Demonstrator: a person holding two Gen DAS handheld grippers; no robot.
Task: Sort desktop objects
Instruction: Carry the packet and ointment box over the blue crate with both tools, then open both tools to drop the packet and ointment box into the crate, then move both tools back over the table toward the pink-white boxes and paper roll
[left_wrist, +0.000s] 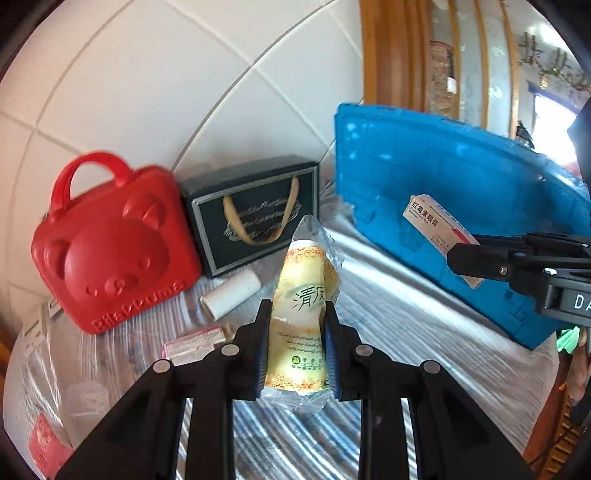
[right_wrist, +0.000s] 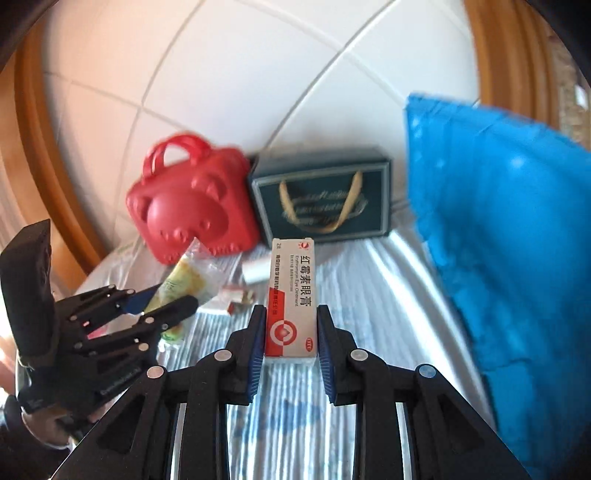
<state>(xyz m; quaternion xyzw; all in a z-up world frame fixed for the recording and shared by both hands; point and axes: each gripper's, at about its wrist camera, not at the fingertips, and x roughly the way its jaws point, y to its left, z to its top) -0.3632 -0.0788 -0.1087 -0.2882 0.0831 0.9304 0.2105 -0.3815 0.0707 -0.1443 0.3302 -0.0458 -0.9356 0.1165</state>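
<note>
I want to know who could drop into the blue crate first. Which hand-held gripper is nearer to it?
Right. The right hand-held gripper, shut on the ointment box, hangs just in front of the blue crate. The left hand-held gripper, holding the wrapped yellow pack, is farther toward the red case.

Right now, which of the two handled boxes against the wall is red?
The bear-faced case on the left, with a moulded arch handle; the dark box beside it has a tan ribbon handle.
</note>
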